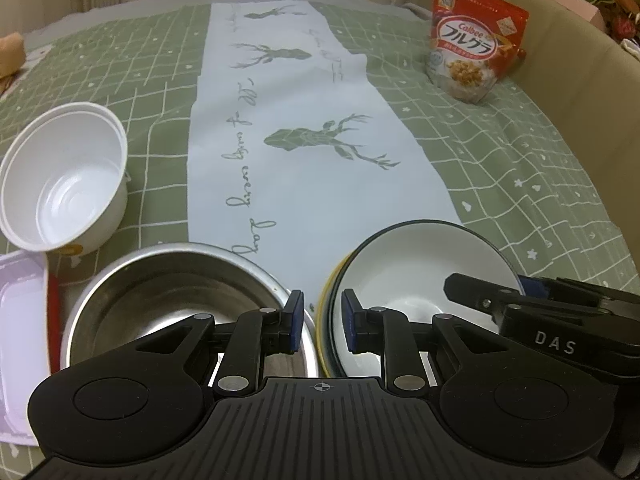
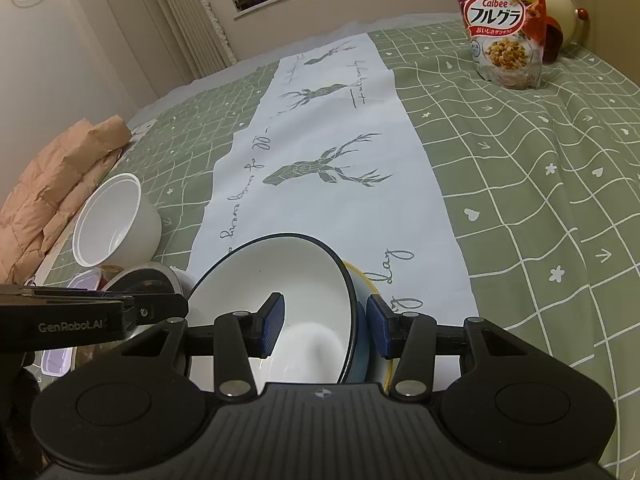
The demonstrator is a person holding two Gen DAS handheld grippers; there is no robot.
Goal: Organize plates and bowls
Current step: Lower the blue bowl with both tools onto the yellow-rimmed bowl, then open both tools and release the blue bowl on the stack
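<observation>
A white bowl with a dark rim (image 1: pixel 416 268) (image 2: pixel 296 280) sits tilted in a yellow-rimmed bowl (image 1: pixel 326 320) (image 2: pixel 366 280). My right gripper (image 2: pixel 326 326) is open, its jaws on either side of the white bowl's right rim; it also shows in the left wrist view (image 1: pixel 480 292). My left gripper (image 1: pixel 322 320) is open and empty, above the gap between a steel bowl (image 1: pixel 160 288) (image 2: pixel 136 278) and the stacked bowls. A white plastic bowl (image 1: pixel 68 176) (image 2: pixel 114 220) stands at the left.
A lilac plastic container (image 1: pixel 20 320) (image 2: pixel 60 360) lies left of the steel bowl. A red cereal bag (image 1: pixel 472 40) (image 2: pixel 504 24) stands at the far right. A green checked cloth with a white deer runner (image 1: pixel 304 152) covers the table. A brown paper bag (image 2: pixel 60 168) lies far left.
</observation>
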